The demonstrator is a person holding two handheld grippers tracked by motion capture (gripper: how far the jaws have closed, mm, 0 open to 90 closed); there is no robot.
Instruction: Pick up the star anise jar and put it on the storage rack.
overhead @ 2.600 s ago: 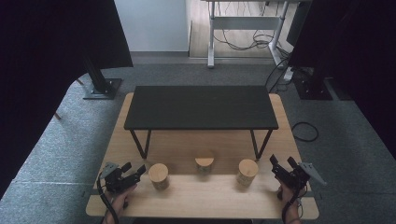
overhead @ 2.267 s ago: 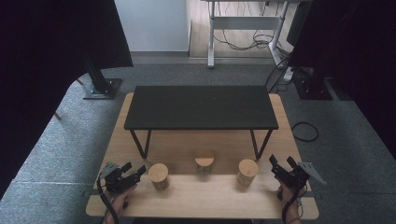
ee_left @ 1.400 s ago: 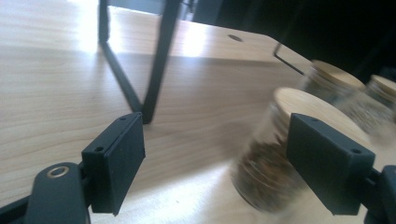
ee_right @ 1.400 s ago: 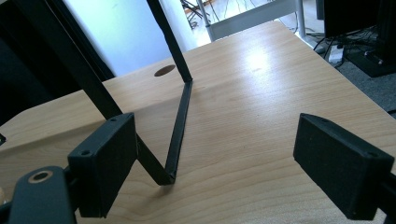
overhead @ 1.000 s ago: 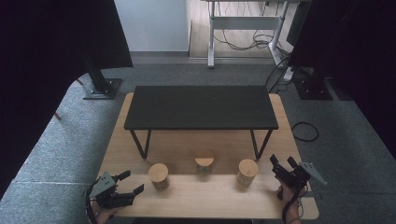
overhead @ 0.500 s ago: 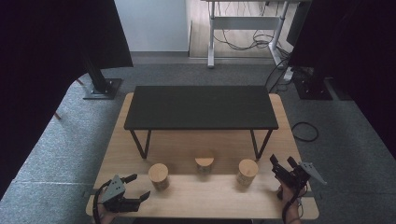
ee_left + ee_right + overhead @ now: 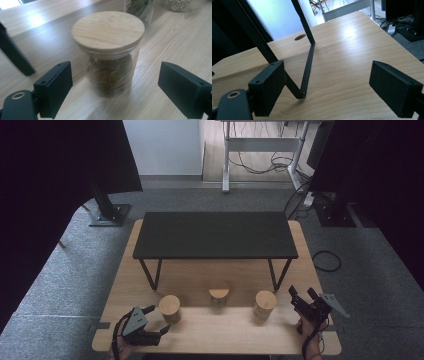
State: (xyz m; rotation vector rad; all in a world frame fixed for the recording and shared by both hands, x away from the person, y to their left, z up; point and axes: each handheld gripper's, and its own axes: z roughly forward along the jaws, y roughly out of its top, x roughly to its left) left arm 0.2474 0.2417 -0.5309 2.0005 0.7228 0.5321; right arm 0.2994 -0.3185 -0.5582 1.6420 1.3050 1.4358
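Wooden tabletop (image 7: pixel 225 330), light grain. Black low shelf (image 7: pixel 215 235) stands on it toward the far side, on thin black legs. Middle lidded jar (image 7: pixel 219 293) sits in front of the shelf; right lidded jar (image 7: pixel 264 304) near it, apart. Grey carpet (image 7: pixel 75 285) surrounds the tabletop. White desk frame (image 7: pixel 260 145) behind, with loose cables (image 7: pixel 260 165) beneath.

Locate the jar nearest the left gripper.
In the high view, the left jar stands on the wooden table, just right of the left gripper, leftmost of three.
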